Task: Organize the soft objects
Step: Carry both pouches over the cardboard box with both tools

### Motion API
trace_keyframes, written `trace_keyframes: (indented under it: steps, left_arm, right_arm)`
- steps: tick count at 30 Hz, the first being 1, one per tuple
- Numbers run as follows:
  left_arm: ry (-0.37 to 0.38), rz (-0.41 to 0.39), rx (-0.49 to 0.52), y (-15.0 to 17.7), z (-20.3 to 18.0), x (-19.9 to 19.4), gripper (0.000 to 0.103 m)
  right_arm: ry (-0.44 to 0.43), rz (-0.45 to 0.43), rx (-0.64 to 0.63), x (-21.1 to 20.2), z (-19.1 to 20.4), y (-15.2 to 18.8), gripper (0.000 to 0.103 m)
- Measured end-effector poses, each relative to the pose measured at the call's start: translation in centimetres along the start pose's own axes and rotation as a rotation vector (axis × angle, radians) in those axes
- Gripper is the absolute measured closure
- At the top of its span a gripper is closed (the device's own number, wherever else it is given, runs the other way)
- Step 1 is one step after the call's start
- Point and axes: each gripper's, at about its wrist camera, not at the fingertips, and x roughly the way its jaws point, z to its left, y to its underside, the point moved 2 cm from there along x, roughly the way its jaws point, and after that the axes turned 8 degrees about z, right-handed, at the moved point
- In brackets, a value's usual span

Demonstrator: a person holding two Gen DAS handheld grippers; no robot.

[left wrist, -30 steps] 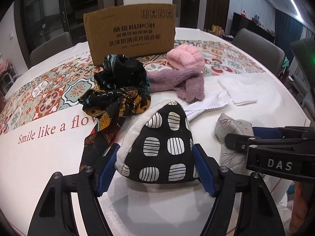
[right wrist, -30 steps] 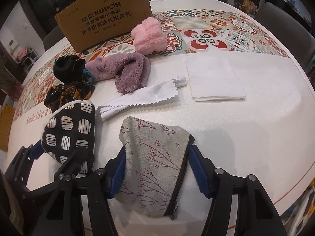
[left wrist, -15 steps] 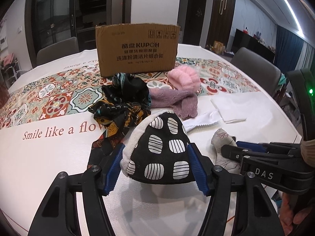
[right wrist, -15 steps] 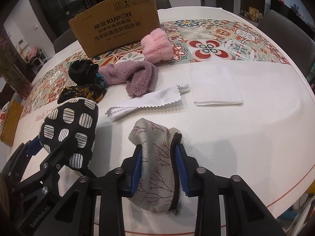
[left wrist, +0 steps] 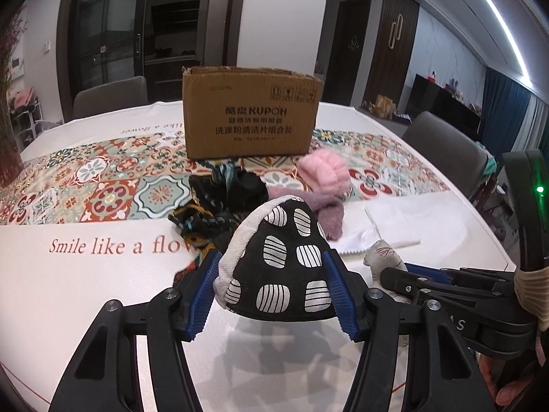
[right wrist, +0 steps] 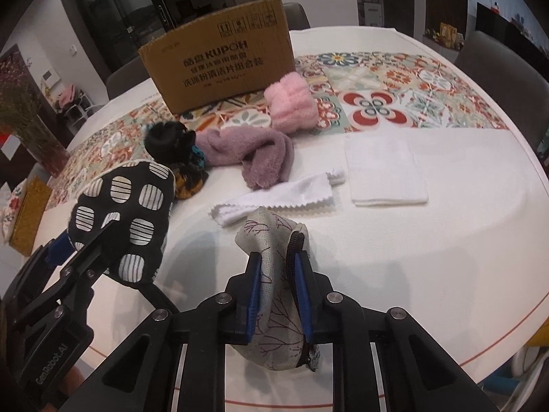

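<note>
Black-and-white patterned pouch (left wrist: pixel 284 261) sits pinched between the jaws of your left gripper (left wrist: pixel 272 286), lifted off the counter (right wrist: pixel 446 240), while your right gripper (right wrist: pixel 277 286) has its jaws squeezed nearly together on the grey twig-print pouch (right wrist: pixel 274 240). Both look ready to travel to the cardboard box (left wrist: pixel 250 116) at the far side, so keep the squeeze steady and carry them high over the dark scarf (left wrist: pixel 219 202), purple towel (right wrist: pixel 254 151) and pink towel (right wrist: pixel 291 103). Bring one hand in at a time so the grippers don't collide above the box.
</note>
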Motion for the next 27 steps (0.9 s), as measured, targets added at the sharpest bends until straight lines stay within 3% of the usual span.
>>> trace_keyframes:
  steps: [3, 7, 8, 11, 16, 27]
  left_arm:
    - [0.006, -0.024, -0.018, -1.1, 0.4, -0.6, 0.046]
    - [0.004, -0.064, -0.029, -2.6, 0.8, -1.3, 0.061]
    - [0.004, -0.072, -0.033, -3.0, 0.9, -1.5, 0.073]
    - [0.018, -0.076, -0.030, -3.8, 1.2, -1.1, 0.077]
    - [0.045, -0.046, -0.065, -3.6, 2.0, -0.4, 0.078]
    - [0.002, -0.133, -0.052, -7.5, 2.6, -1.7, 0.078]
  right_arm:
    - [-0.004, -0.045, -0.010, -1.3, 0.6, -0.9, 0.082]
    - [-0.009, -0.113, -0.025, -3.1, 1.5, -2.5, 0.082]
    - [-0.014, -0.128, -0.024, -3.5, 1.7, -3.0, 0.082]
    - [-0.025, -0.159, -0.032, -4.0, 2.2, -4.2, 0.082]
    - [-0.028, -0.154, -0.031, -3.5, 2.6, -4.9, 0.082]
    - [-0.056, -0.188, -0.043, -4.1, 3.6, -7.3, 0.082]
